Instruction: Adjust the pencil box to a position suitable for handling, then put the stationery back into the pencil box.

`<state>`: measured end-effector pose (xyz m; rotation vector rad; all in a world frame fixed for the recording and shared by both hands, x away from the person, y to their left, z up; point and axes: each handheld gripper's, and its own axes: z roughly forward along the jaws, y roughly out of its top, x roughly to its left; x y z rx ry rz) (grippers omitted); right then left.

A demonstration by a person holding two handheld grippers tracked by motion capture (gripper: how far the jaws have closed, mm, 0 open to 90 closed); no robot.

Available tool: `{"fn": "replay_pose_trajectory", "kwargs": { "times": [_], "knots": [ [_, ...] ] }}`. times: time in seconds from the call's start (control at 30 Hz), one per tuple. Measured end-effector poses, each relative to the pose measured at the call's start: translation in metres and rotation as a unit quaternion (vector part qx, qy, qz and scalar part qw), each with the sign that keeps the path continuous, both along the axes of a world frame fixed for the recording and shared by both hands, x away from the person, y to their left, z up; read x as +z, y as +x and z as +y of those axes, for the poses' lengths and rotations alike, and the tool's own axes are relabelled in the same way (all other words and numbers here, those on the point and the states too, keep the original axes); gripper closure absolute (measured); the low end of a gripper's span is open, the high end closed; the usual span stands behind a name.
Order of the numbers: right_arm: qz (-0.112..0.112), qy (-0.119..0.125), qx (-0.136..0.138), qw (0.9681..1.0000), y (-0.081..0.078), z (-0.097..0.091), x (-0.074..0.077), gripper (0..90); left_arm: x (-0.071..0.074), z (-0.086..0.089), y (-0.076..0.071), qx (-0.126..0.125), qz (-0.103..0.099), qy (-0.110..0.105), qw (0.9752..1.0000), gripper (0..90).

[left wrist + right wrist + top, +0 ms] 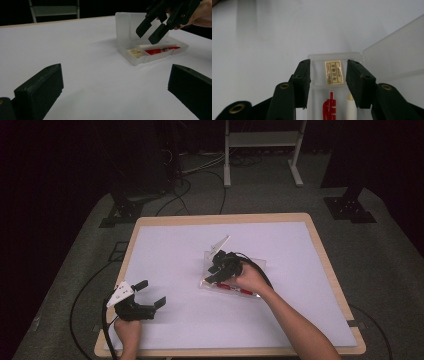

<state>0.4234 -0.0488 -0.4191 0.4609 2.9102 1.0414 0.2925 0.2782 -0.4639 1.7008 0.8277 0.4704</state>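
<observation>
A clear plastic box [256,265] lies open at mid-table, its lid [125,25] standing upright. Inside lie a red pen [158,51], a white stick [157,46] and a small labelled eraser [135,51]. My right gripper [212,272] hovers just over the box, pointing down into it. Its jaws stand apart on either side of the eraser [334,72] without touching it, with the red pen [330,106] and white stick [350,105] below. My left gripper [151,293] rests open near the table's front left, nothing between its jaws, facing the box [130,58].
The white mat [175,250] covers the wooden table [225,218]. A cable [106,330] trails off the front left edge. Beyond the table stand dark stands and a white frame [260,140] on the floor.
</observation>
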Motion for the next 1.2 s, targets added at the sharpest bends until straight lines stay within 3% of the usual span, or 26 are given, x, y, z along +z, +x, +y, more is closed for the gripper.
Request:
{"fn": "replay_pose_trajectory", "kwargs": {
  "times": [0.7, 1.2],
  "knots": [
    [-0.015, 0.012, -0.002, 0.9998, -0.016, -0.029, 0.015, 49.3, 0.000, -0.001, 0.000, 0.001, 0.001, 0.005, 1.0000, 0.0],
    [-0.001, 0.014, -0.001, 0.9999, -0.019, -0.038, 0.014, 46.9, 0.000, -0.001, 0.000, 0.003, 0.003, 0.006, 1.0000, 0.0]
  ]
}}
